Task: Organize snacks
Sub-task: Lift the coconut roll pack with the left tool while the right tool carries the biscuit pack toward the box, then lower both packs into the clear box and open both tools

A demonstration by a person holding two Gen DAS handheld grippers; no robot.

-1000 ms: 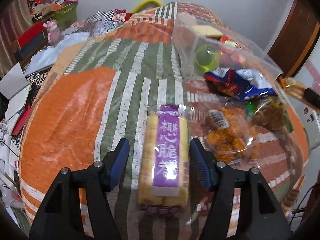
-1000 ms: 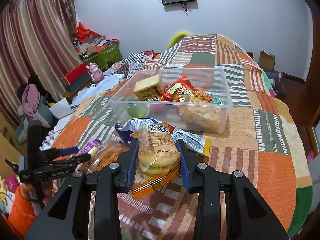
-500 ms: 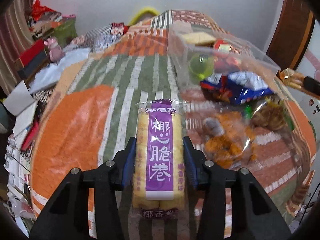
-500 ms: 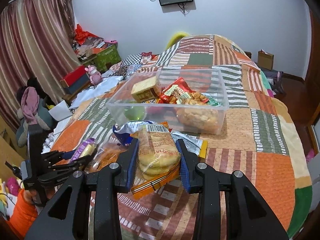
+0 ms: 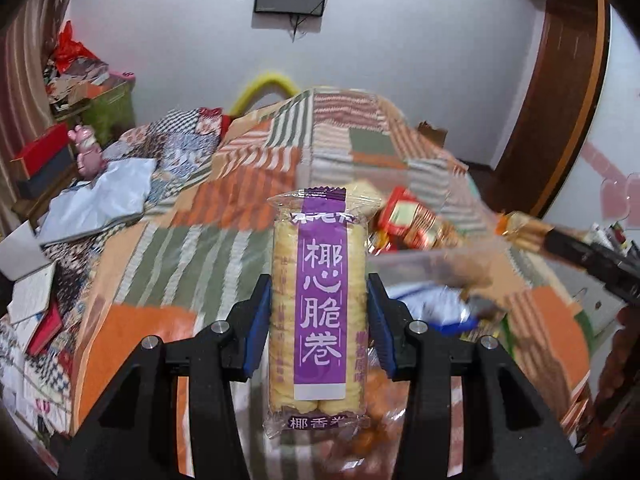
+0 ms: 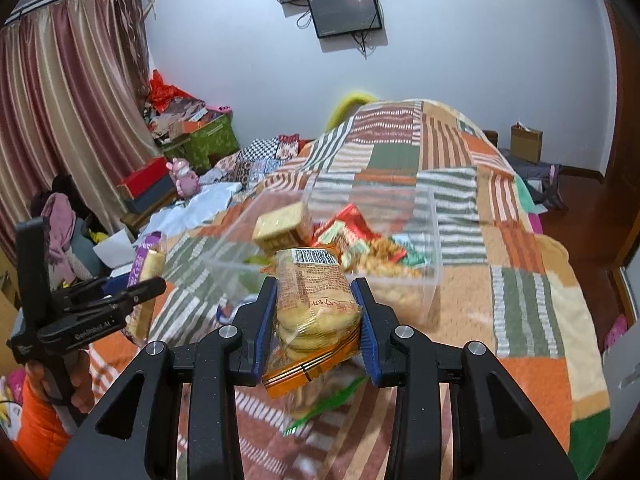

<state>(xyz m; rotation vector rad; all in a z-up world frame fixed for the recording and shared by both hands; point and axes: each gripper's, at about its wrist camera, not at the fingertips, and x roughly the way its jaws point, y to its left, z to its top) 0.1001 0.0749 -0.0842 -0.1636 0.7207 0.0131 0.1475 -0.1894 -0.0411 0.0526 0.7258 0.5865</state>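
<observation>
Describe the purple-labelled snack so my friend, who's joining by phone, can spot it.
Find the patchwork quilt covering the bed. Above it, the left tool grips a long clear packet of pale yellow rolls. Its purple centre stripe with white Chinese characters is unlike any other snack here.

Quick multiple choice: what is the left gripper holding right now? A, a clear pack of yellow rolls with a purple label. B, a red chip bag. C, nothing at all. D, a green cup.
A: in the left wrist view the left gripper has both blue pads pressed against the purple-labelled roll pack, which is lifted above the patchwork bedspread.
</observation>
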